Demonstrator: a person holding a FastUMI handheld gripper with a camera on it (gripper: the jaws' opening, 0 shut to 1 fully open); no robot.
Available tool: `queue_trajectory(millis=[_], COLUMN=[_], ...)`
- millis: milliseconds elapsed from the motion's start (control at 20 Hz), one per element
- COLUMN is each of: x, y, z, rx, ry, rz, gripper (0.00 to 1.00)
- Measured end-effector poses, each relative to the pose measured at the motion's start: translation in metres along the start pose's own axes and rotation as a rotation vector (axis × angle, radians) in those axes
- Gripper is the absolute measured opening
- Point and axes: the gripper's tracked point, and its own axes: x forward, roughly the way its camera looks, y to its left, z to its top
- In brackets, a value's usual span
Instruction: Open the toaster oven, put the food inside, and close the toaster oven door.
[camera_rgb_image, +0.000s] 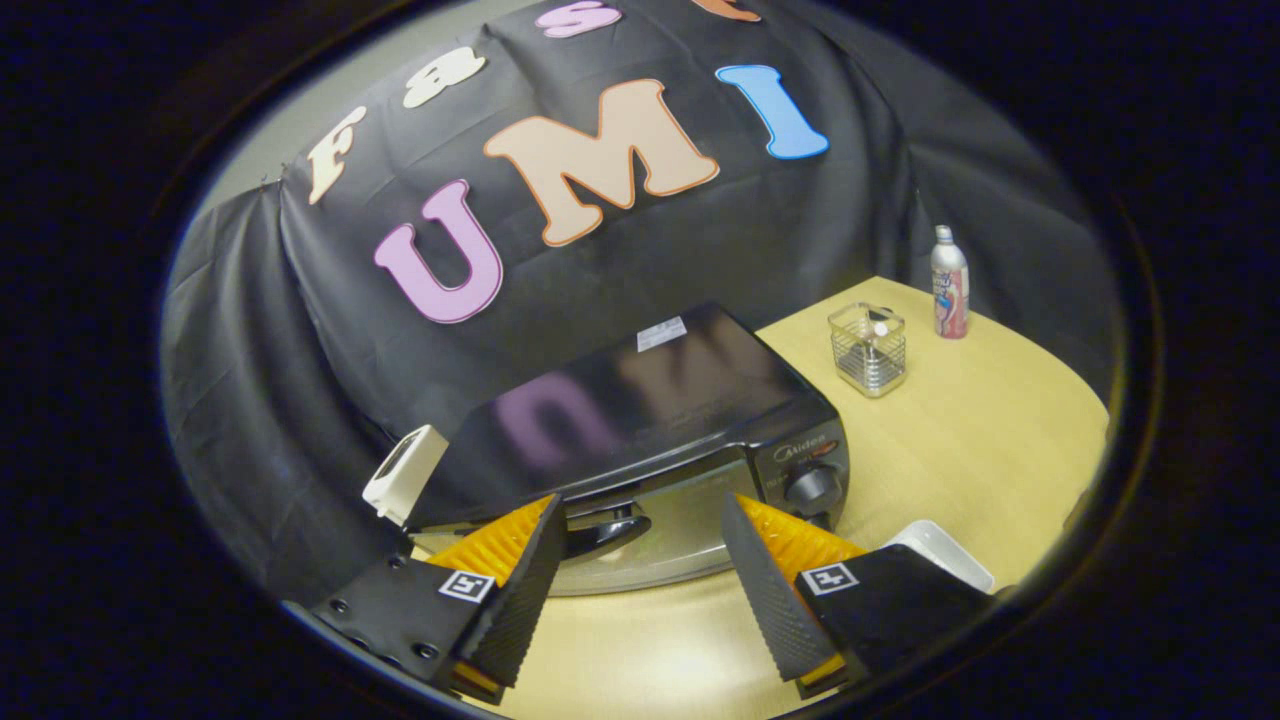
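Spread wide, the gripper with black ribbed fingers and orange backs hovers just in front of the glossy black toaster oven, holding nothing. That oven sits on the pale wooden bench with its glass door shut, and the dark curved door handle lies just ahead of the fingers, near the left one. A round black knob sits at the oven's right front corner. Leaning at the oven's left end is a small white boxy device. Right of the oven stands a clear square glass container, and further right a slim white and red bottle. Near the oven's front right, beside the right finger, lies a white rectangular tray; I cannot tell what it holds.
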Motion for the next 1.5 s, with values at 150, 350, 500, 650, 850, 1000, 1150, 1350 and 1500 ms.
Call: queue_trajectory(millis=[150, 350, 500, 650, 850, 1000, 1150, 1350, 1500], x=[0.001, -0.020, -0.053, -0.082, -0.104, -0.126, -0.151, -0.180, -0.190], y=[0.000, 0.006, 0.009, 0.014, 0.003, -0.005, 0.021, 0.054, 0.059], z=[0.003, 0.031, 0.066, 0.089, 0.102, 0.116, 0.140, 0.162, 0.166], rx=[-0.019, -0.022, -0.040, 0.002, -0.011, -0.162, -0.283, -0.310, -0.304], ry=[0.001, -0.054, -0.129, -0.186, -0.234, -0.271, -0.329, -0.397, -0.414], rz=[-0.009, 0.011, 0.019, 0.041, -0.006, -0.075, -0.076, -0.023, -0.004], gripper=[0.93, 0.91, 0.90, 0.90, 0.89, 0.90, 0.90, 0.90, 0.90])
